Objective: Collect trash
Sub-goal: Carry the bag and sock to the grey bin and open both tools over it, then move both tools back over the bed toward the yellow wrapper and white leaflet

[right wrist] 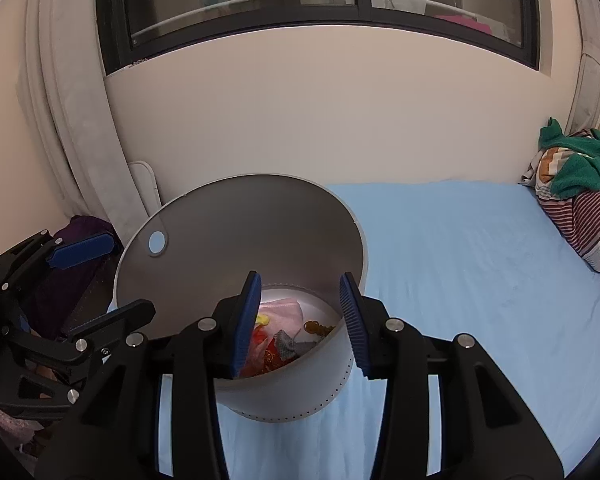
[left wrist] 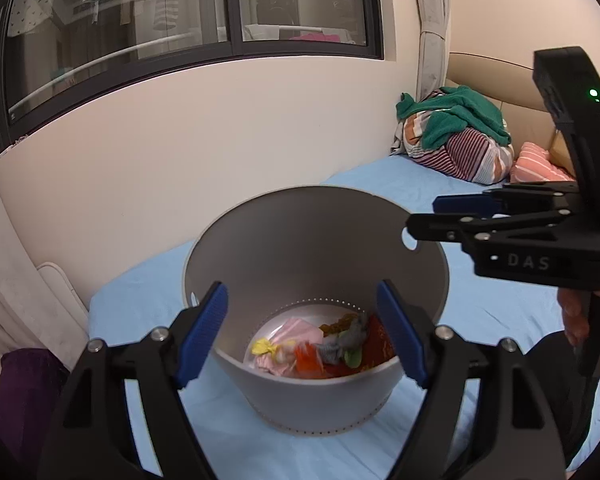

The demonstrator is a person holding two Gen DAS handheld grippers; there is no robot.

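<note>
Grey bin (left wrist: pixel 300 240) with collected trash, standing on the blue-sheeted bed (left wrist: pixel 500 312).

We list one round grey bin, upright on the bed, holding a heap of trash (left wrist: pixel 320 344): a pink wrapper (left wrist: pixel 296 332), a yellow scrap (left wrist: pixel 262 347), a grey crumpled piece (left wrist: pixel 346 342) and red pieces (left wrist: pixel 380 340). Our left tongs (left wrist: pixel 302 332) hang over the near rim at 6 o'clock of the bin, blue pads spread wide, nothing between them. Our right tongs (right wrist: pixel 300 322) stand part-spread over the rim as well, empty; in the left view they reach in from 3 o'clock. A pile of bedding (left wrist: pixel 456 136) with a green towel (left wrist: pixel 452 114) lies at 1 o'clock, well apart from the bin.
</note>
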